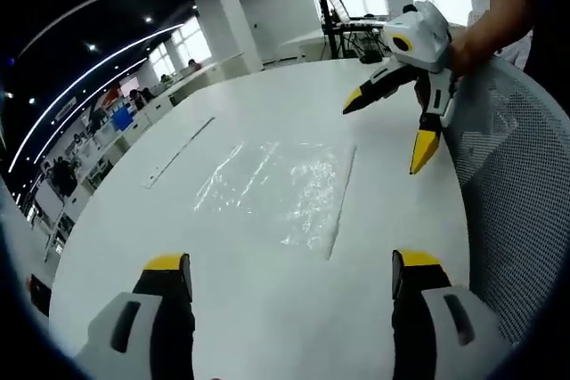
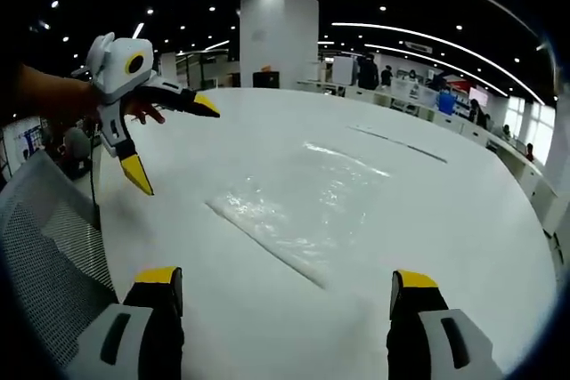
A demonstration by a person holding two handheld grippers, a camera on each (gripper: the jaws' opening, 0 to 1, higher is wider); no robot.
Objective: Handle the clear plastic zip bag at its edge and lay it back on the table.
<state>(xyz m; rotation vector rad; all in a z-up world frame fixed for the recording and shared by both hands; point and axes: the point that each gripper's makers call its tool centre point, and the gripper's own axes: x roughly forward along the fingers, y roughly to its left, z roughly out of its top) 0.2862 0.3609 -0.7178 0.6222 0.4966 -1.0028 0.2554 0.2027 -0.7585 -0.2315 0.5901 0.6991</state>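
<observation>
The tabletop [image 1: 267, 291] is plain white. At mid-frame, the zip bag [image 1: 280, 184] is clear with glossy pale wrinkles. Both grippers are white and black with yellow-tipped fingers [image 1: 166, 264]. At right, the chair back [image 1: 525, 193] is grey mesh.

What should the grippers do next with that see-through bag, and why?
Probably bring one open gripper, say the right gripper, down to the nearest edge of the clear plastic zip bag. The bag lies flat on the white table, and both grippers hang open above it, touching nothing. The left gripper is open too, so the edge has not been grasped yet.
</observation>
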